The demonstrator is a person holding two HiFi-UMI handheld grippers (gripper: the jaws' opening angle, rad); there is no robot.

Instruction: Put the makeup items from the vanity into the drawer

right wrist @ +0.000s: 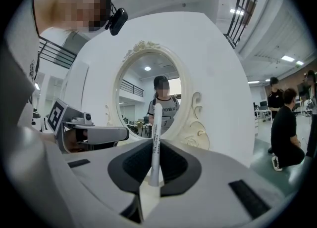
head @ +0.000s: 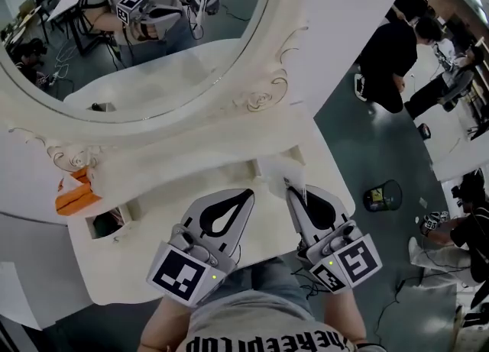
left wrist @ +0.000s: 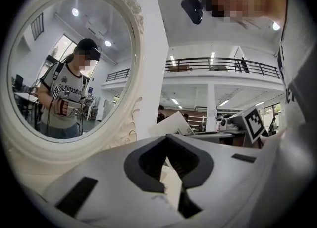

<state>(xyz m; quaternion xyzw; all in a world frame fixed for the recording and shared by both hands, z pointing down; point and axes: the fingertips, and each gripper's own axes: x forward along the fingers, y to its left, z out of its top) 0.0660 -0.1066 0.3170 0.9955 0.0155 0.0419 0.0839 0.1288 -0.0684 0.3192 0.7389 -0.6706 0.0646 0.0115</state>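
Observation:
My right gripper [right wrist: 152, 148] is shut on a thin white makeup pencil [right wrist: 156, 123] with fine print, which stands upright between its pads. In the head view this gripper [head: 291, 190] hovers over the right part of the white vanity top [head: 153, 190]. My left gripper [head: 247, 193] is beside it over the middle of the top. Its jaws meet at the tips with nothing between them [left wrist: 167, 137]. At the vanity's left end a small open drawer [head: 102, 225] shows a dark inside.
A big oval mirror [head: 153, 30] in a carved white frame stands behind the top. A white box [head: 278, 169] lies just beyond the grippers. An orange item [head: 74, 199] sits at the far left. Several people [head: 397, 53] stand or crouch on the floor to the right.

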